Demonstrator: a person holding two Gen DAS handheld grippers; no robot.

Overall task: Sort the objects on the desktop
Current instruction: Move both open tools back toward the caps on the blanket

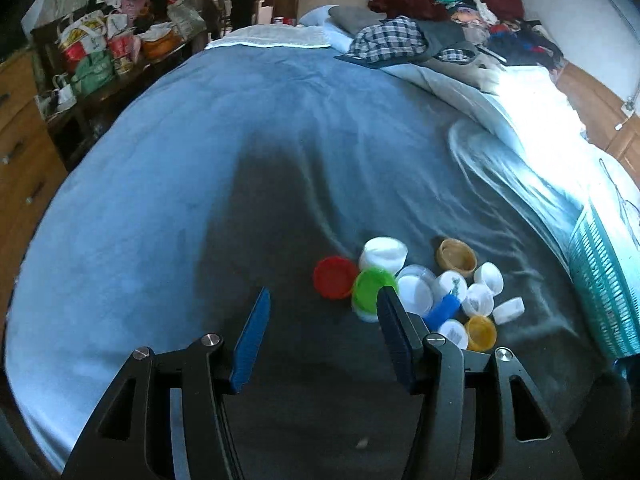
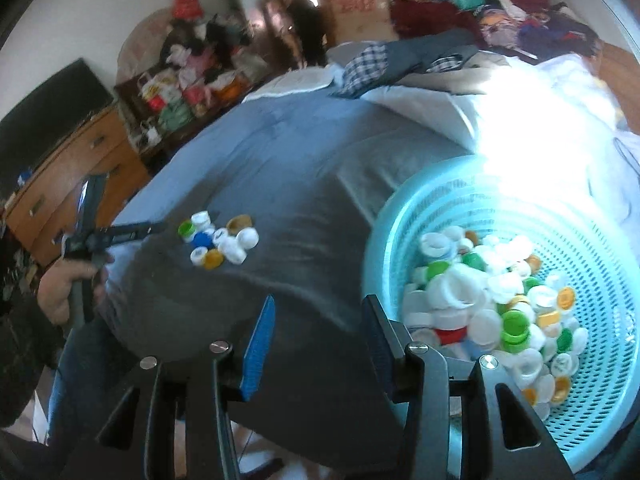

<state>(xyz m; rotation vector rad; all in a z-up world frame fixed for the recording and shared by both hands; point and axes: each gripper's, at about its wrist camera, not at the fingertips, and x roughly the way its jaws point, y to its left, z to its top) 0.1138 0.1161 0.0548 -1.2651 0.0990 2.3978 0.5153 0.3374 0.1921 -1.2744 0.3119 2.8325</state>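
Note:
A small pile of bottle caps lies on the blue blanket: a red cap, a green cap, a blue cap, a yellow cap, a tan cap and several white ones. My left gripper is open and empty, just left of the pile; its right finger touches or hides the green cap's edge. My right gripper is open and empty, beside the teal basket full of caps. The pile and the left gripper show in the right wrist view.
The basket's edge shows at the right of the left wrist view. Folded clothes pile up at the bed's far end. A wooden dresser and a cluttered table with bags stand left of the bed.

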